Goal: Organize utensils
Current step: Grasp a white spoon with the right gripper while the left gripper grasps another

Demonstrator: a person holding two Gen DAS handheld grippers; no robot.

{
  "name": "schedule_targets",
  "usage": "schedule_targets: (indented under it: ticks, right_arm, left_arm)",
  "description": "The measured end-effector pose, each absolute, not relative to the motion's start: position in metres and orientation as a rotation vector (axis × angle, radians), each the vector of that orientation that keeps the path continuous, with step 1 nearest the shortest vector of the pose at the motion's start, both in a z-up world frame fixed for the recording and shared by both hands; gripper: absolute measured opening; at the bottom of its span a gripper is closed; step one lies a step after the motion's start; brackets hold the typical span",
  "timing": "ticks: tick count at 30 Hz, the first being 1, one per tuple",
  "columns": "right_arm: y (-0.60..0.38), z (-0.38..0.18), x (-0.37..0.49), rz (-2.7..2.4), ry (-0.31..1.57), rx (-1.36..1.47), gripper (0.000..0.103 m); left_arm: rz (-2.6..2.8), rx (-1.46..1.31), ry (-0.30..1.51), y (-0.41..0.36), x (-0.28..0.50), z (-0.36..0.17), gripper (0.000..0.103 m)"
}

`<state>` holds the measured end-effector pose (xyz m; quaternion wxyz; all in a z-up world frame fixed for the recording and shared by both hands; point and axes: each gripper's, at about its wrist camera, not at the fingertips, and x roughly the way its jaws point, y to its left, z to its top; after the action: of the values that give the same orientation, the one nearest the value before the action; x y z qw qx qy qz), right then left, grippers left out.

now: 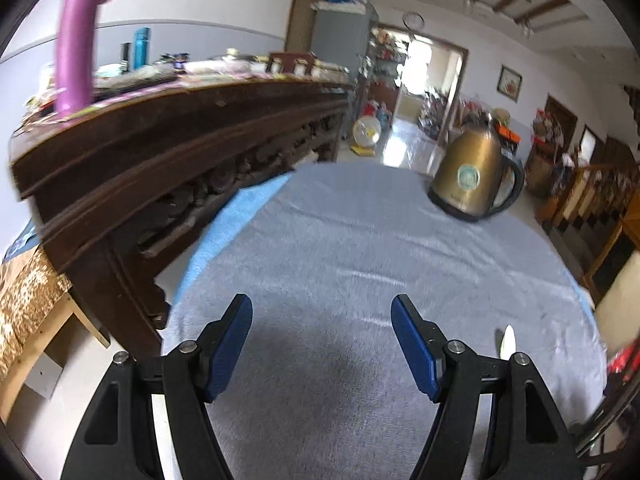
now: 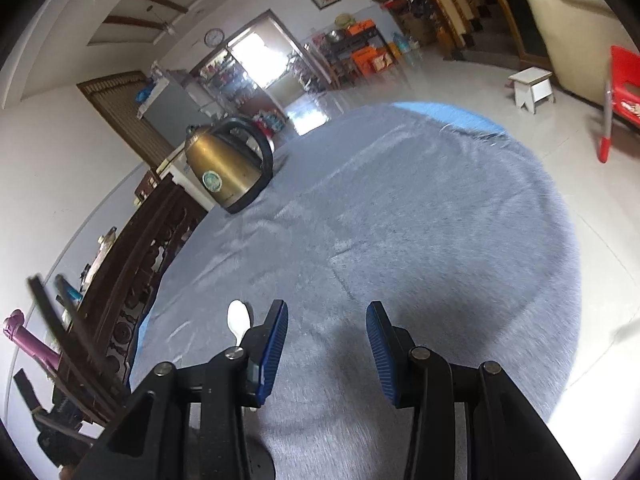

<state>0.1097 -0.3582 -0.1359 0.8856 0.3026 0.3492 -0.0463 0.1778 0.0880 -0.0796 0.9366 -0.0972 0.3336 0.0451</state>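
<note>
White spoon (image 2: pixel 239 320) on grey cloth (image 2: pixel 400 220); left fingers (image 1: pixel 322 344) apart, empty; right fingers (image 2: pixel 327 344) likewise

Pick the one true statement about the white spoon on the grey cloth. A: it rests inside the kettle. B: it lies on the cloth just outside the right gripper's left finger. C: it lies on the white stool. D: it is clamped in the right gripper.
B: the white spoon lies on the grey cloth beside the right gripper, outside its open jaws, with nothing between them.

White spoon (image 2: pixel 239 320) flat on the grey cloth (image 2: pixel 400 220), partly hidden.
</note>
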Motion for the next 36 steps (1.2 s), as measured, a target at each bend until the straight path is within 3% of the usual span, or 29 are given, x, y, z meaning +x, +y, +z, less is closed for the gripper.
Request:
schedule_targets:
  ticks: [15,19,27,28,29,31,36]
  right_arm:
    - [-0.285,-0.177,0.258,0.283,1.036,0.488,0.046]
    - [-0.260,-0.185,0.275,0.300,1.070,0.437,0.057]
    - [-0.231,-0.202,0.292,0.346,1.122,0.307,0.058]
    - [-0.229,-0.203,0.293,0.350,1.115,0.293,0.053]
    - [-0.227,-0.203,0.294,0.353,1.111,0.276,0.037]
    - [-0.225,-0.207,0.296,0.355,1.130,0.257,0.015]
    - [-0.245,-0.207,0.292,0.326,1.083,0.299,0.009]
  left_arm:
    - [-0.166,-0.033,0.868,0.014,0.242,-0.121,0.073]
    - [-0.173,-0.040,0.888,0.013,0.243,-0.126,0.073]
    - [-0.179,-0.014,0.905,0.012,0.244,-0.131,0.073]
    - [-0.179,-0.008,0.907,0.012,0.246,-0.133,0.073]
    - [-0.180,-0.001,0.910,0.011,0.246,-0.134,0.073]
    - [-0.187,0.007,0.915,0.008,0.249,-0.136,0.073]
    - [-0.238,0.035,0.904,-0.005,0.254,-0.139,0.073]
